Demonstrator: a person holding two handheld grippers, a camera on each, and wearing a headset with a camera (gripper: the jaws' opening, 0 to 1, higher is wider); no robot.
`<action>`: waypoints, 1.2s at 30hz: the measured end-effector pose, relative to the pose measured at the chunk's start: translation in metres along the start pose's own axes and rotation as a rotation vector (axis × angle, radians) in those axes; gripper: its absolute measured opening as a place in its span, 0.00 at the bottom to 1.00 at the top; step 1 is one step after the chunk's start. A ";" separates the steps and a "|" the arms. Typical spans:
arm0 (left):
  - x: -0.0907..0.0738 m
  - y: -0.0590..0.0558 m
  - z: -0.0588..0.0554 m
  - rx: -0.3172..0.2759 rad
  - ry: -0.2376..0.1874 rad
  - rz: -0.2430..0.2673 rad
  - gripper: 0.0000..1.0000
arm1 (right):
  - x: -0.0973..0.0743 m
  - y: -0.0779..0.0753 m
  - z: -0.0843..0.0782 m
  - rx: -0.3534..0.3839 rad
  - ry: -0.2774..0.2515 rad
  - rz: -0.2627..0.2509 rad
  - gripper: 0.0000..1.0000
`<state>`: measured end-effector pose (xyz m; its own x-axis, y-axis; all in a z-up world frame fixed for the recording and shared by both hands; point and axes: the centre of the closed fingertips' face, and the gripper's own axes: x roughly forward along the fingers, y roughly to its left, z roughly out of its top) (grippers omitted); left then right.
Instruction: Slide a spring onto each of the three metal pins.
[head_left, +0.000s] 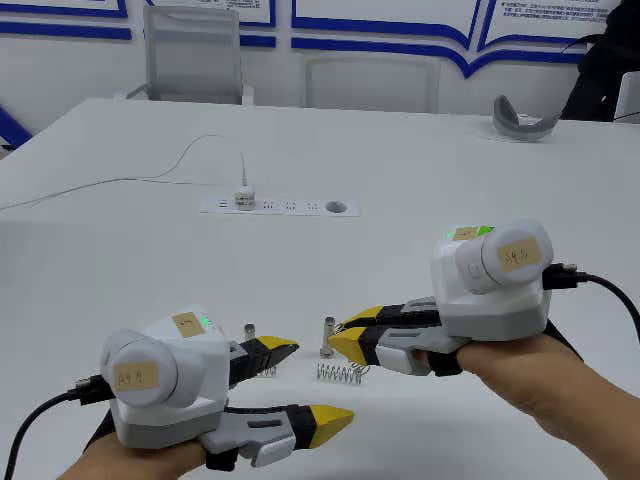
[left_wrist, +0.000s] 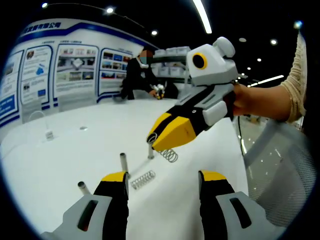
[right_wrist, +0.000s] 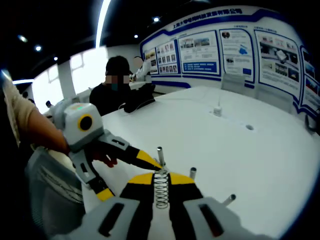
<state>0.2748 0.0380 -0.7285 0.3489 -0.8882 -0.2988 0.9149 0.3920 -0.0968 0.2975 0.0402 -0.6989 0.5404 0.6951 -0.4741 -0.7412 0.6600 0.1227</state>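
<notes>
Three short metal pins stand on the white table; I see one (head_left: 249, 333) beside my left gripper's upper jaw and another (head_left: 328, 336) just ahead of my right gripper's tips. My right gripper (head_left: 341, 338) (right_wrist: 161, 182) is shut on a spring (right_wrist: 161, 187), which lies lengthwise between its yellow jaws, close to the nearest pin (right_wrist: 160, 152). My left gripper (head_left: 312, 381) (left_wrist: 164, 176) is open with nothing between its jaws. One loose spring (head_left: 338, 373) (left_wrist: 143, 179) lies on the table between the grippers. Another loose spring (left_wrist: 170, 155) rests by the far pin (left_wrist: 150, 151).
A white power strip (head_left: 280, 206) with a plugged-in cable lies at mid table. A grey curved object (head_left: 522, 118) sits at the far right edge. Chairs stand behind the table. A seated person (right_wrist: 117, 85) is at the table's other side.
</notes>
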 end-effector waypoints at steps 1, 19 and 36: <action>0.001 -0.001 0.001 -0.003 -0.002 -0.002 0.56 | 0.000 0.001 0.000 0.011 -0.008 0.003 0.12; 0.005 0.001 0.017 -0.095 -0.064 0.000 0.34 | 0.003 0.017 0.009 0.030 -0.080 0.029 0.12; 0.003 0.005 0.019 -0.024 -0.072 0.020 0.14 | 0.001 0.017 0.012 0.019 -0.094 0.026 0.12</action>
<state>0.2837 0.0330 -0.7120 0.3820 -0.8945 -0.2324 0.9025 0.4151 -0.1144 0.2899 0.0553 -0.6870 0.5565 0.7354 -0.3866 -0.7484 0.6458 0.1511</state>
